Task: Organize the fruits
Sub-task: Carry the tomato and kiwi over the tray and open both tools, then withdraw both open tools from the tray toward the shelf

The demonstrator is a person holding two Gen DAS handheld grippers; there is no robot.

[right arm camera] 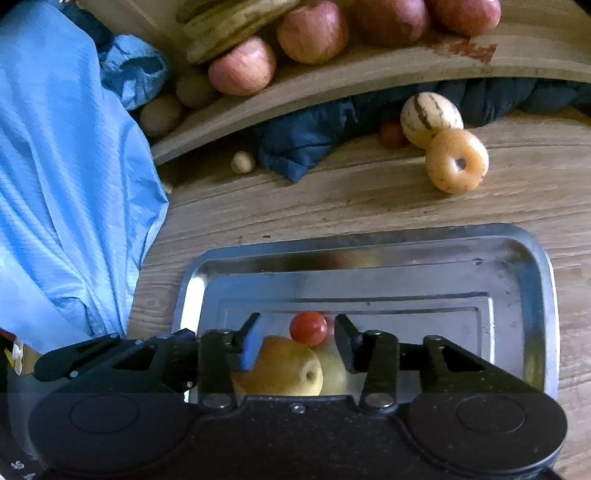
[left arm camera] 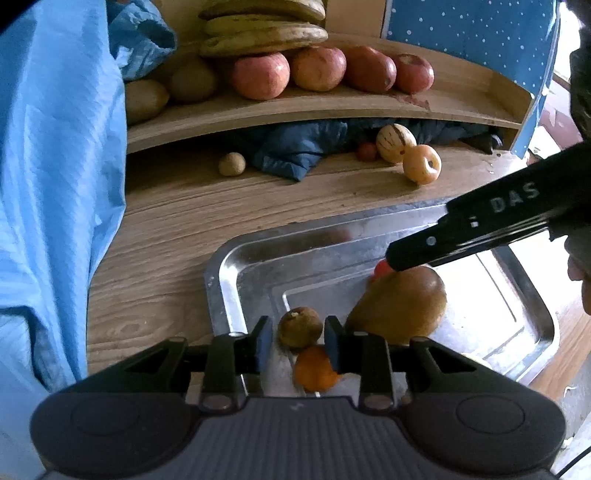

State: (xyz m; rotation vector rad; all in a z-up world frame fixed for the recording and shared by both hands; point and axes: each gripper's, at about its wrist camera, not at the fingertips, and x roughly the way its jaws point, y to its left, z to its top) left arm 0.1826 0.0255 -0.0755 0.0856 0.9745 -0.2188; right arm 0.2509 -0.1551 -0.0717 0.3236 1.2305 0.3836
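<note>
A small brown round fruit [left arm camera: 299, 326] sits in the metal tray [left arm camera: 236, 266] between the left gripper [left arm camera: 297, 341] fingers, with visible gaps to both pads. An orange fruit [left arm camera: 314, 369] lies just nearer the tool, below it. A large brownish-yellow pear [left arm camera: 400, 304] lies on its side just beyond the right-hand finger. A small red tomato [right arm camera: 308, 328] rests between the right gripper [right arm camera: 295, 332] fingertips, touching neither pad, against the pear [right arm camera: 284, 367]. Ahead of both tools, beyond the tray, a pale orange fruit [right arm camera: 457, 160] leans on a striped cream melon [right arm camera: 430, 116], a small red fruit [right arm camera: 391, 134] beside them; red apples [left arm camera: 260, 75] and bananas [left arm camera: 264, 33] fill the shelf above
</note>
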